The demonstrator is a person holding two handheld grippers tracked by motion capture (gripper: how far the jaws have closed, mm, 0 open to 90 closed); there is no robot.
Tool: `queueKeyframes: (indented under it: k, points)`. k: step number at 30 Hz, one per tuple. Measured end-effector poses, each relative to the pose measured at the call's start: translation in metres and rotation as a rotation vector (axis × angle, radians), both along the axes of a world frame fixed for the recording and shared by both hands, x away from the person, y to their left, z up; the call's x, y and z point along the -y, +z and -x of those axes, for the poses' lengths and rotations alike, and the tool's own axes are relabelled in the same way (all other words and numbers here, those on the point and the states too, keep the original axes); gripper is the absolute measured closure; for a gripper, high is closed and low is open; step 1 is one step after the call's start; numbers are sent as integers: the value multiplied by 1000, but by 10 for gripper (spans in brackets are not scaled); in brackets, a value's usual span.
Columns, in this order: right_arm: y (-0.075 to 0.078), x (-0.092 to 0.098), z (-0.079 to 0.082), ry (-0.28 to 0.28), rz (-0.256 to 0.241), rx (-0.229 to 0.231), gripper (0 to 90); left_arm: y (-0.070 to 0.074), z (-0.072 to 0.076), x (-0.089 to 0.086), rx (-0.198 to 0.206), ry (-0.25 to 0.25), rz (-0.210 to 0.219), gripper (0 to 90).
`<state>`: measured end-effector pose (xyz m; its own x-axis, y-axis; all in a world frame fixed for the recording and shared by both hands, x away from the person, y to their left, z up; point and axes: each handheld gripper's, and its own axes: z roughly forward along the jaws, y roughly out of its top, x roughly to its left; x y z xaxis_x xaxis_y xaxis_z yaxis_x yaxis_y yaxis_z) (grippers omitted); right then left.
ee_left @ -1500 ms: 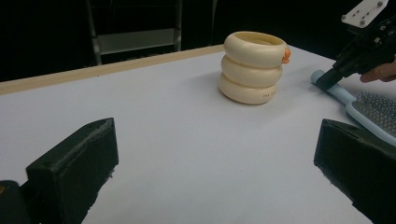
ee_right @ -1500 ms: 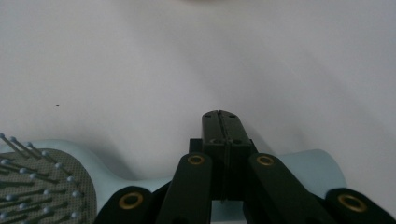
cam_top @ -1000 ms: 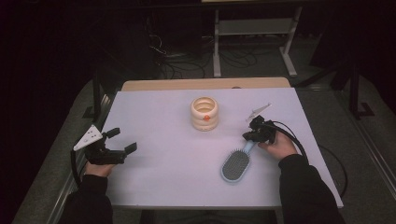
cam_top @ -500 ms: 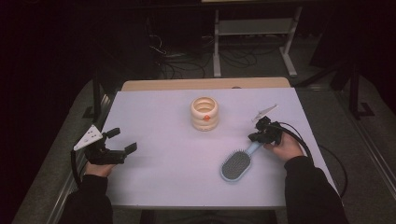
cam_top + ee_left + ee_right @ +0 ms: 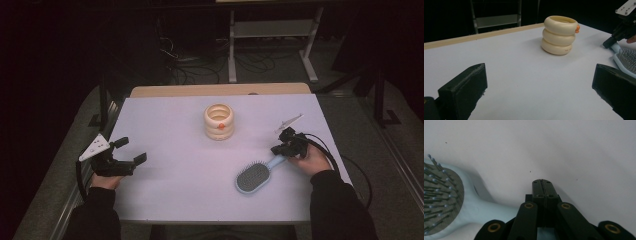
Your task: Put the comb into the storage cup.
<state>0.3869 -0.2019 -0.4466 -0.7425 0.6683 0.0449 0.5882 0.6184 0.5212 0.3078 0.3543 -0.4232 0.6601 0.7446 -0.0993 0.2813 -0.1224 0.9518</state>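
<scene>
A light-blue hairbrush point(image 5: 254, 177) lies bristles-up on the white table point(image 5: 170, 120), right of centre, its handle pointing toward my right gripper point(image 5: 278, 149). In the right gripper view the jaws of the right gripper point(image 5: 541, 181) are shut together, nothing visible between them, and the hairbrush point(image 5: 446, 197) handle runs under the linkage. A cream stack of three rings point(image 5: 219, 121) with a small orange piece on its side stands at the table's far centre. My left gripper point(image 5: 132, 150) rests open near the left edge, facing the ring stack point(image 5: 559, 35) and the hairbrush point(image 5: 625, 56).
A wooden strip point(image 5: 220, 90) borders the table's far edge. Beyond it are a metal shelf frame point(image 5: 272, 30) and cables on a dark floor. A black cable point(image 5: 327, 150) loops from the right gripper near the right table edge.
My right gripper has slid right and a little toward me along the brush handle. The brush handle has swung slightly. The left gripper has stayed put.
</scene>
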Motion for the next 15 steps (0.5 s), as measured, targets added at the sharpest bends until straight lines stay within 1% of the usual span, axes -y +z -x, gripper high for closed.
queueKeyframes:
  k: [7,15]
  points:
    - [0,5,5,2,6,-2,890,0,0,0,-2,-1,-1,0]
    - [0,12,17,-3,10,-1,890,0,1,0,-2,-1,3,0]
